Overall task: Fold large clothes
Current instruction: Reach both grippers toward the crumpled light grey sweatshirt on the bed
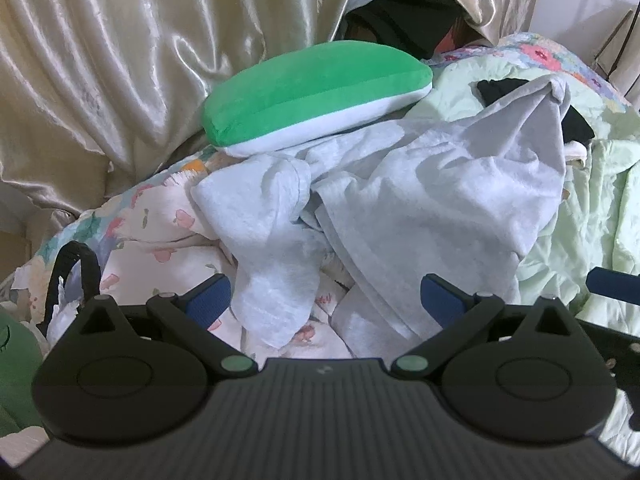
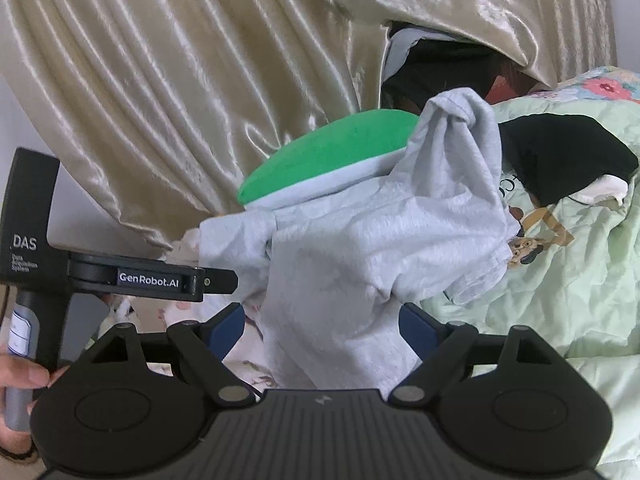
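A light grey garment (image 1: 420, 184) lies crumpled on the bed, rising to a bunched peak at the back right (image 2: 460, 116). My left gripper (image 1: 326, 300) is open just above its near folds, and a loose grey flap hangs between the blue pads (image 1: 208, 296). My right gripper (image 2: 322, 328) is open too, its fingers wide on either side of the garment's near part. In the right wrist view the left gripper (image 2: 228, 280) shows side-on at the left, held by a hand (image 2: 20, 376).
A green and white pillow (image 1: 312, 92) rests behind the garment against a beige satin curtain (image 1: 120, 60). A black cloth (image 2: 560, 160) lies on the pale green quilt (image 2: 560, 280) to the right. A floral sheet (image 1: 152, 240) covers the left, with a black strap (image 1: 80, 264).
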### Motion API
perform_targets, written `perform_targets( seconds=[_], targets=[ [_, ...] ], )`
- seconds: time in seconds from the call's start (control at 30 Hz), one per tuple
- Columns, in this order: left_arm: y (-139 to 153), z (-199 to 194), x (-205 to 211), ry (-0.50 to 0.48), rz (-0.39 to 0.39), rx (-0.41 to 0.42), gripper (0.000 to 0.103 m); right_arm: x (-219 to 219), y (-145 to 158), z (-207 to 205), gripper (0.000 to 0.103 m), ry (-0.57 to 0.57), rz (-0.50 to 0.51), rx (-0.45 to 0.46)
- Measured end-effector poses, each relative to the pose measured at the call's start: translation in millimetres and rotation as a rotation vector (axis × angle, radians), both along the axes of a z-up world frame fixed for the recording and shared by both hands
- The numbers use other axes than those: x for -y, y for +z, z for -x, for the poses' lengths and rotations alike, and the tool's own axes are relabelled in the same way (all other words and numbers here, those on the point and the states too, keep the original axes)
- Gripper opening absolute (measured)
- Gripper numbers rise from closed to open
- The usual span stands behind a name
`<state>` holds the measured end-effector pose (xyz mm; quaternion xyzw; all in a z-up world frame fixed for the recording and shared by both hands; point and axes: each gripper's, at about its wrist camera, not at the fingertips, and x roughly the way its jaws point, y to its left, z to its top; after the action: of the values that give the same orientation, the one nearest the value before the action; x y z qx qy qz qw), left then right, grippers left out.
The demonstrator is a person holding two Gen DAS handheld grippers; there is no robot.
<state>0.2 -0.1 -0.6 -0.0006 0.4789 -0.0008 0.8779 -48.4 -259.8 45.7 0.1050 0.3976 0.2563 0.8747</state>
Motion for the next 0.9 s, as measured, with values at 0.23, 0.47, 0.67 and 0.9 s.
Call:
perform_targets(
  seconds=[0.23, 0.47, 0.67, 0.9],
  targets=[
    [-4.5, -1.3, 1.0, -0.006, -0.018, -0.045, 0.103, 1.5, -6.1, -3.8, 0.087, -0.009, 0.027, -0.034],
    [-7.5, -3.6, 4.4, -0.018, -0.023, -0.062, 0.103, -4.7, -11.1, -6.4, 0.087, -0.001, 0.041, -0.064],
    [-9.5, -2.9, 6.6, -0.025, -0.029, -0.070, 0.103, -7.0, -14.2, -6.4, 0.089, 0.006, 0.054, -0.065],
    [-10.4, -2.5, 9.9, -0.031, -0.053, -0.072, 0.103, -10.2, -16.3, -5.4, 0.090, 0.011, 0.069, -0.071]
  ],
)
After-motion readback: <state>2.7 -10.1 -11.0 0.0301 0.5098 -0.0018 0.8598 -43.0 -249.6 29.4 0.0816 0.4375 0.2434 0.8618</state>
